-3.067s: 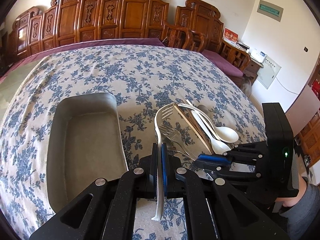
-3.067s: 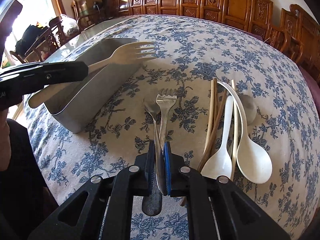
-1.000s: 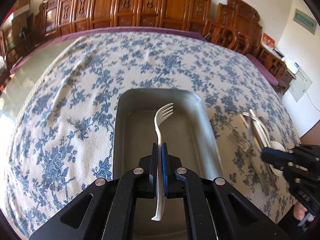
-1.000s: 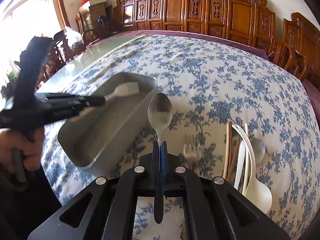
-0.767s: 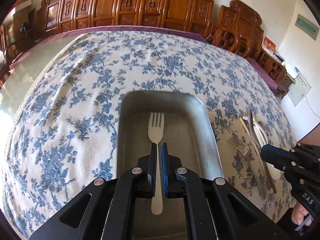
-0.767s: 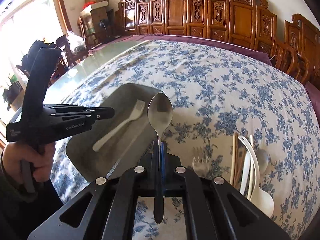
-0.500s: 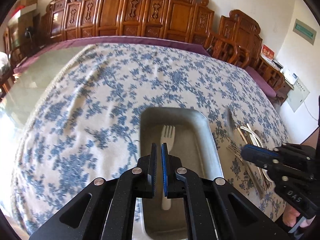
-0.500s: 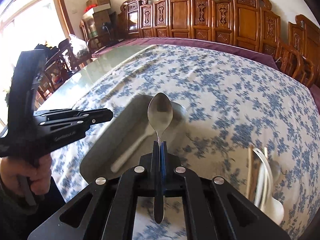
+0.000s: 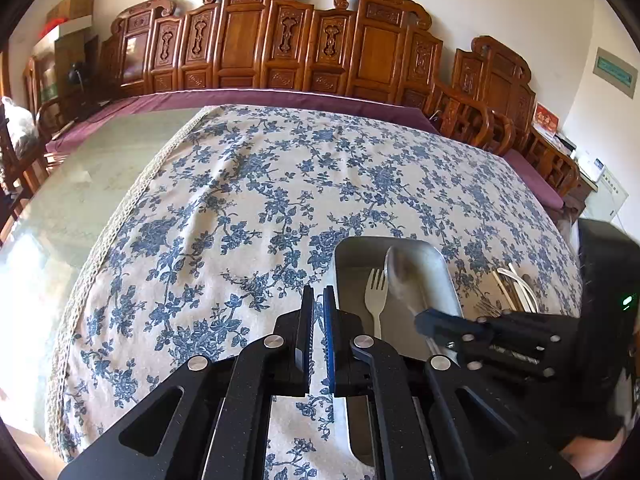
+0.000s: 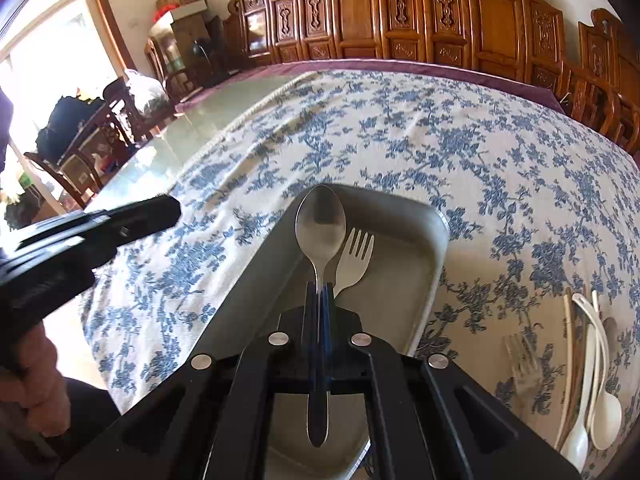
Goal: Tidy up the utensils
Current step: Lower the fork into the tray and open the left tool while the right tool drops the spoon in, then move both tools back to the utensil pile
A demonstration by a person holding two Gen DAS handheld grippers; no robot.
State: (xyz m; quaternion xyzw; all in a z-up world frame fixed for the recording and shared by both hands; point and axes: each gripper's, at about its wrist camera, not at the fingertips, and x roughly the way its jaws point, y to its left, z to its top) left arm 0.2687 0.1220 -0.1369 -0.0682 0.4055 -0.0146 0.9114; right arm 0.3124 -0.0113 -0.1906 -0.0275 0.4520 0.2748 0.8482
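My left gripper [image 9: 316,294] is shut with nothing between its pads and hovers over the cloth just left of the grey metal tray [image 9: 448,276]. A white plastic fork [image 9: 376,300] lies flat in the tray. My right gripper [image 10: 319,292] is shut on the handle of a metal spoon [image 10: 320,228], whose bowl hangs over the tray [image 10: 436,240] beside the white fork [image 10: 354,256]. The left wrist view shows the same spoon [image 9: 400,272] over the tray. In the right wrist view the left gripper [image 10: 168,210] is at the left.
More utensils lie on the floral tablecloth right of the tray: a metal fork [image 10: 520,354], wooden chopsticks [image 10: 570,320] and white spoons [image 10: 606,416]. Carved wooden chairs [image 9: 280,48] line the far side. Bare glass table [image 9: 80,184] shows left of the cloth. A hand [image 10: 36,384] grips the left tool.
The left gripper released the white fork into the tray, then rose and drew back to the left. The right gripper carried the metal spoon from the utensil pile to above the tray.
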